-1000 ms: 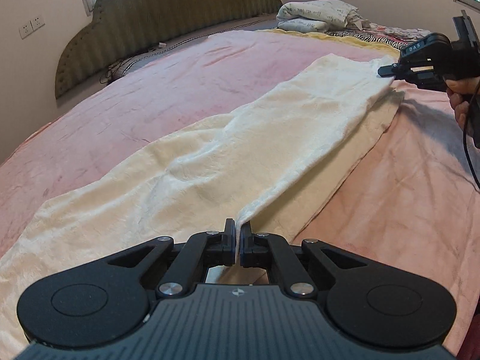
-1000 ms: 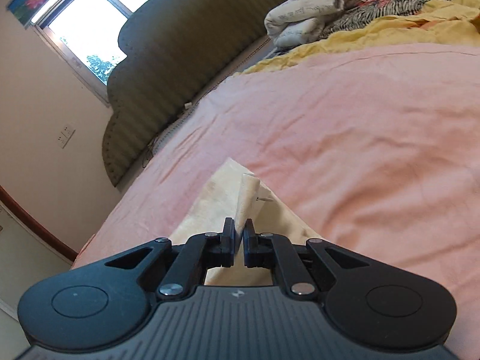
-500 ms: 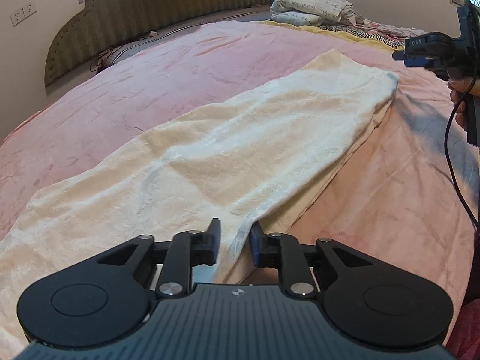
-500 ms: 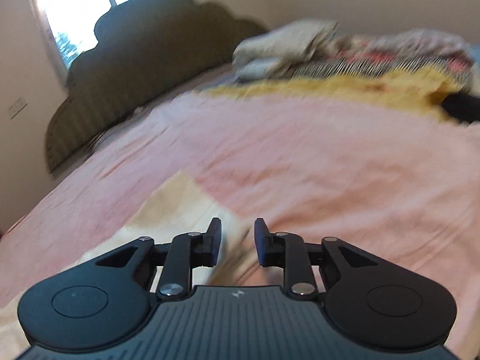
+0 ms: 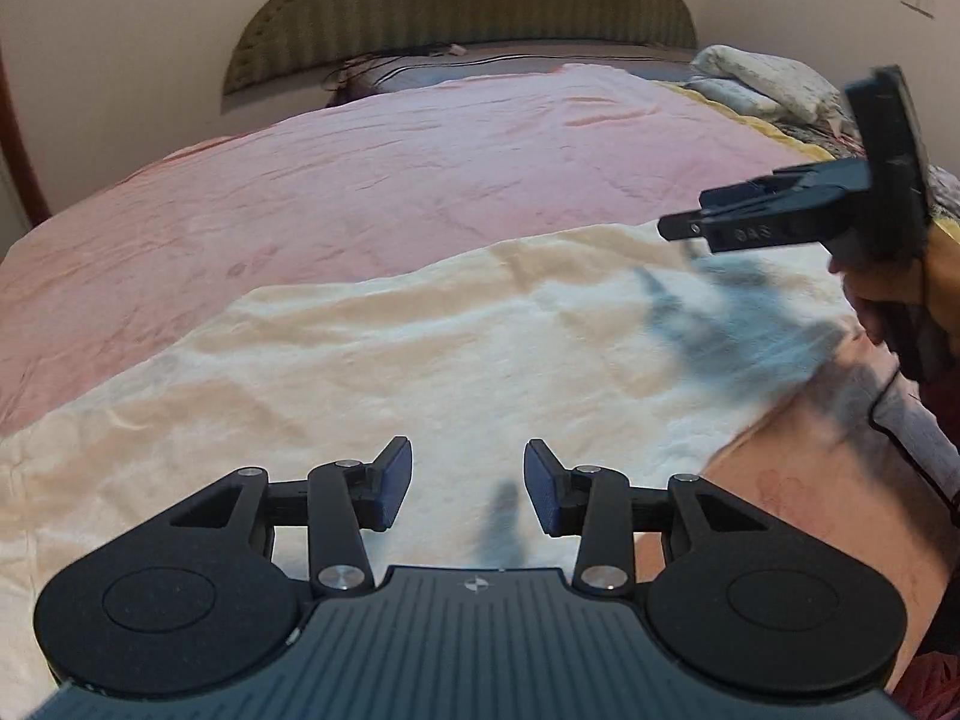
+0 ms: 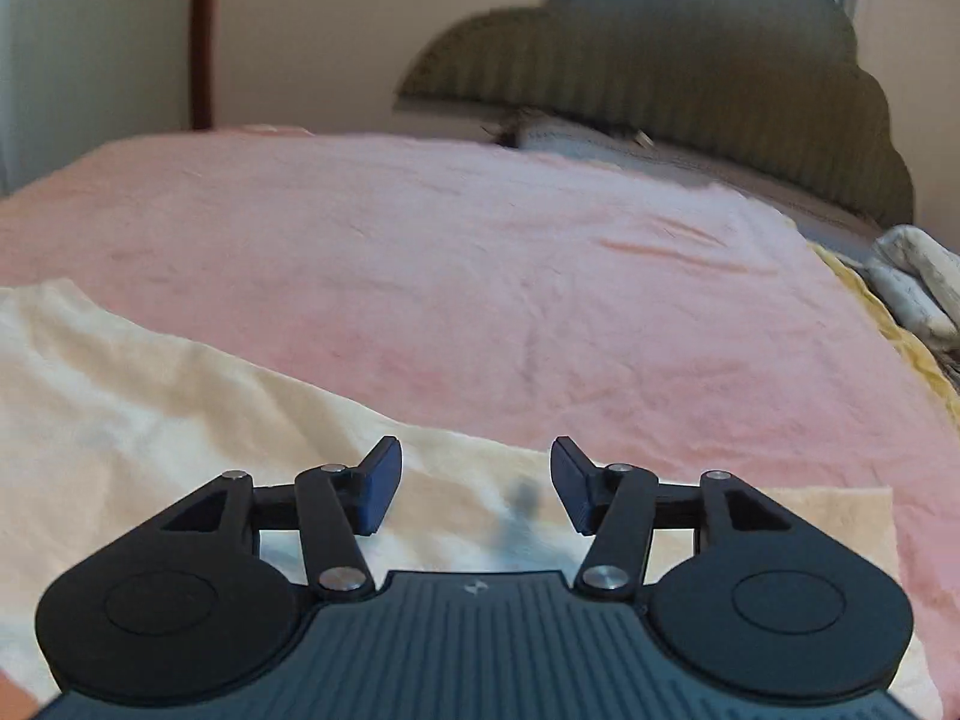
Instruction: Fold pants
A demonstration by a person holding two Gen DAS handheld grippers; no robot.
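The cream pants [image 5: 420, 360] lie flat across the pink bedspread, one leg folded over the other. They also show in the right wrist view [image 6: 150, 420]. My left gripper [image 5: 468, 489] is open and empty, hovering just above the cloth. My right gripper [image 6: 474, 483] is open and empty above the pants near their edge. The right gripper also shows in the left wrist view [image 5: 690, 228], held in a hand above the right part of the pants.
The pink bedspread [image 5: 420, 168] covers the bed up to an olive padded headboard [image 5: 456, 6]. Folded bedding [image 5: 762, 78] and a yellow blanket [image 6: 888, 330] lie at the right side. A black cable [image 5: 906, 432] hangs from the right gripper.
Both grippers were shut on the pants' edge, then opened and let the cloth drop flat. Both have swung to face the headboard, and the right gripper has come over the pants.
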